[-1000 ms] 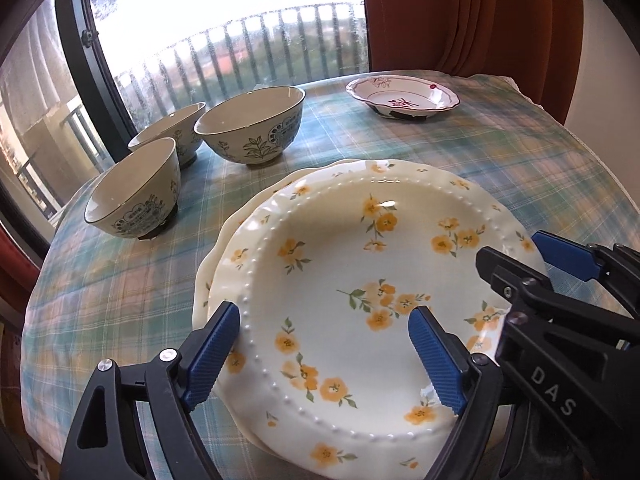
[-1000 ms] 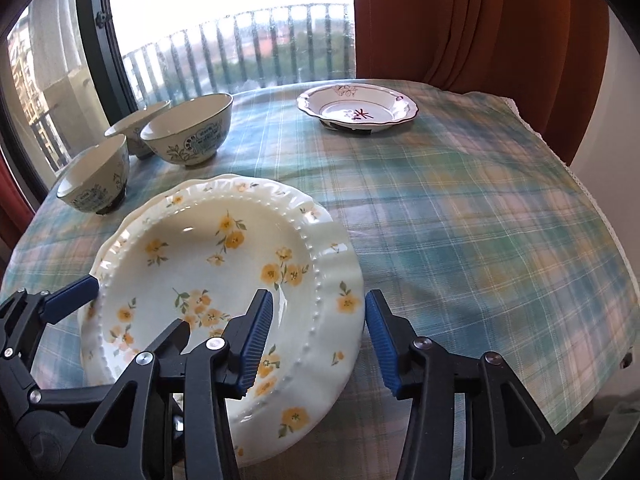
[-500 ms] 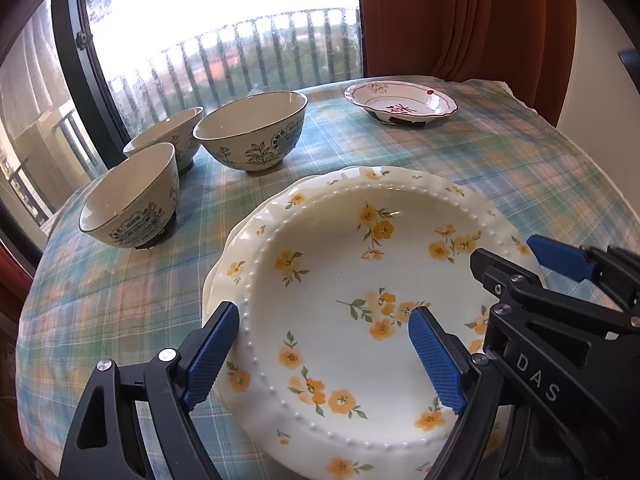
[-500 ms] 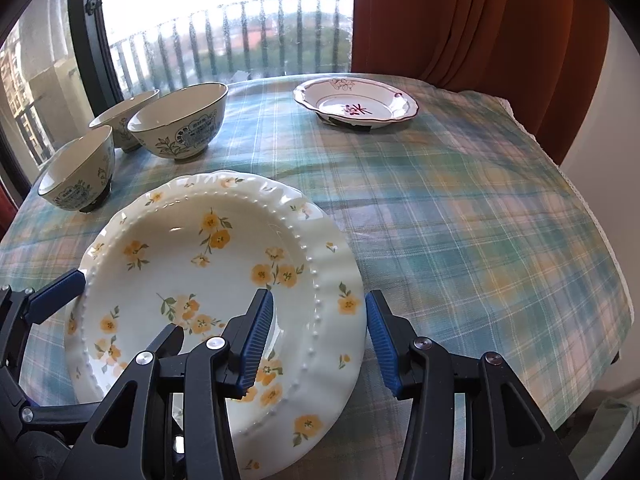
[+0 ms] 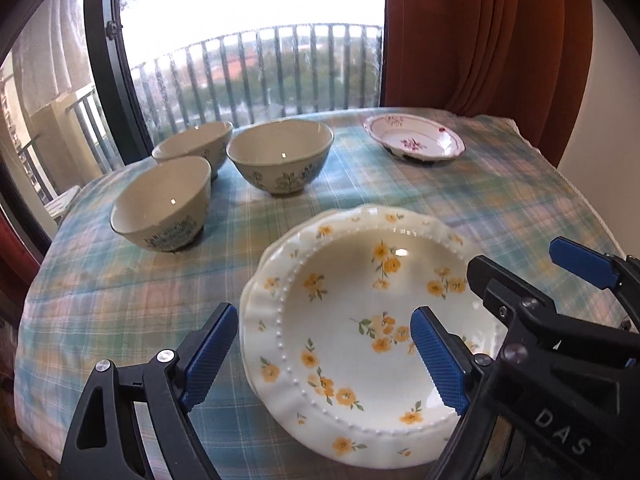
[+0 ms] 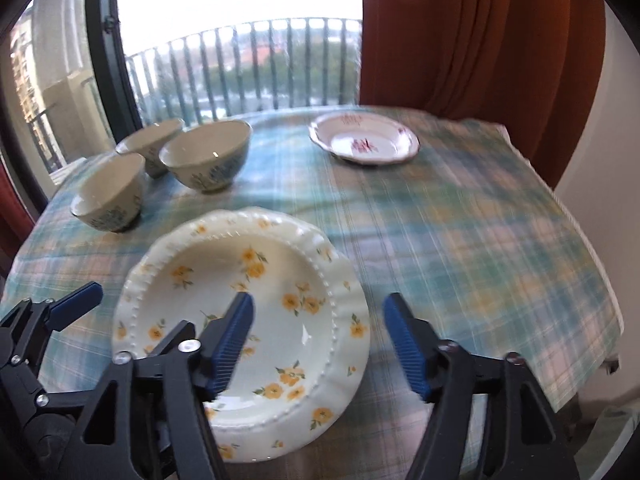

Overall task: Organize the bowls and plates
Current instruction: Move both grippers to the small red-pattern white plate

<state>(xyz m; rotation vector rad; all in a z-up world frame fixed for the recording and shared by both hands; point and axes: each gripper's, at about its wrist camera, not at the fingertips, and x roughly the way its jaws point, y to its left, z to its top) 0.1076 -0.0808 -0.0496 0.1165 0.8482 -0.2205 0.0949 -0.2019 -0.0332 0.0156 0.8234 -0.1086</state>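
Lower centre: glossy scalloped floral plates [image 5: 360, 320], stacked, beaded rims; both grippers, left gripper [image 5: 324, 354] and right gripper [image 6: 320, 340], spread apart.

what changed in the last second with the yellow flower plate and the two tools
The flower plate, off-centre on the plate beneath a second ago, now sits squarely on it. Both tools have pulled back and wider: the left tool straddles its left rim, the right tool its right rim, neither visibly clamping. The three bowls and the pink-patterned dish stayed put.
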